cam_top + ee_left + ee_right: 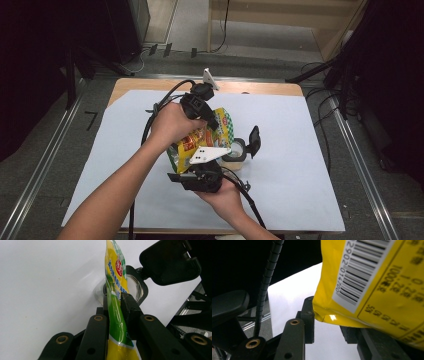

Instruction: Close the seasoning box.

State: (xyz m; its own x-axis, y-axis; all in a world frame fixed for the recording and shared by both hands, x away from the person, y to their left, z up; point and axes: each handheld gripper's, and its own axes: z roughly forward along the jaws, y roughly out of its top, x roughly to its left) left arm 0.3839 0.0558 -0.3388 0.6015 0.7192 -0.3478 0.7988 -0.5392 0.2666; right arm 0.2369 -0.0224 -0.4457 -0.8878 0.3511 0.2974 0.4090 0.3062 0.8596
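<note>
A yellow and green snack bag [210,135] hangs in the air between both grippers, over the white sheet. My left gripper [212,122] comes down from the far side and is shut on the bag's thin upper edge [115,277]. My right gripper [187,167] holds the near, lower end. In the right gripper view its jaws [328,317] flank the barcoded bottom corner of the bag [374,277] and press on it. Just right of the bag stands a small clear jar [234,151] with its black flip lid [254,141] open; the jar [136,287] sits beneath the bag's edge.
A white sheet [300,165] covers most of the wooden table [250,87]. Black cables trail from both grippers toward the near edge. Metal rails run along both sides of the table, and dark equipment stands beyond them.
</note>
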